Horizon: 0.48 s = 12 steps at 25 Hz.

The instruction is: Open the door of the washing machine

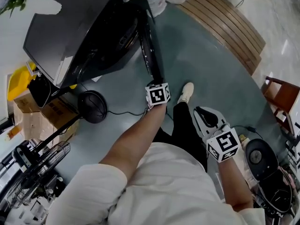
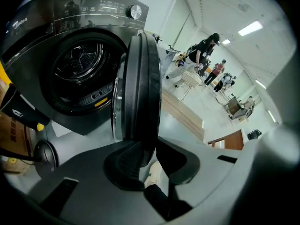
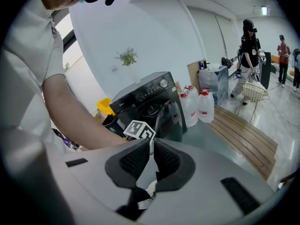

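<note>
Washing machine (image 1: 70, 36), glossy black, stands at upper left in the head view. Its round door (image 1: 149, 50) is swung out edge-on. The left gripper (image 1: 157, 81) meets the door's rim, and the right gripper (image 1: 208, 118) is held well apart from it. Left gripper view: jaws clamped on the door's thick rim, with the steel drum (image 2: 82, 69) exposed behind. Right gripper view: jaws nearly together with nothing between them; red-capped jugs (image 3: 199, 107) stand beside the machine.

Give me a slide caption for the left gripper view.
The left gripper grips the open washing machine door by its edge, drum exposed behind.
</note>
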Tool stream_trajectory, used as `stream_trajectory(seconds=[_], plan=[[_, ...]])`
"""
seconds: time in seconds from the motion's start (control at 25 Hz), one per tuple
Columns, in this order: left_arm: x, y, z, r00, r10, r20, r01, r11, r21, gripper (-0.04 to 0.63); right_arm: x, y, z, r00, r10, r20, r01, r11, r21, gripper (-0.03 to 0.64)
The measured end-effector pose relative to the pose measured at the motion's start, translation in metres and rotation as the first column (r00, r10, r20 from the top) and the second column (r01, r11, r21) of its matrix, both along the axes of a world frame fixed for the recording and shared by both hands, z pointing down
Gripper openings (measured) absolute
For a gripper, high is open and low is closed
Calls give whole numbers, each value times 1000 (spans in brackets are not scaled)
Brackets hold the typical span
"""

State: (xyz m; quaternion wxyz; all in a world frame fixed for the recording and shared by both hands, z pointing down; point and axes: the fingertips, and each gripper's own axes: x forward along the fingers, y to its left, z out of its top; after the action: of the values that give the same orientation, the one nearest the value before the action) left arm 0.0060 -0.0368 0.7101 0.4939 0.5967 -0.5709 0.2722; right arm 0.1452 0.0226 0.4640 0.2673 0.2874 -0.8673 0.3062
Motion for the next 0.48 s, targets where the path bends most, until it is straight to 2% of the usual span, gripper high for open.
stream_trajectory(seconds=[0.2, 0.48], plan=[[35, -12, -1, 998, -45, -53, 45, 999, -16, 92, 21, -6, -3, 999, 36, 4, -36, 999, 10, 38], [78, -33, -1, 992, -92, -87, 88, 995, -50, 92, 52, -16, -2, 997, 82, 3, -82, 997, 8, 37]])
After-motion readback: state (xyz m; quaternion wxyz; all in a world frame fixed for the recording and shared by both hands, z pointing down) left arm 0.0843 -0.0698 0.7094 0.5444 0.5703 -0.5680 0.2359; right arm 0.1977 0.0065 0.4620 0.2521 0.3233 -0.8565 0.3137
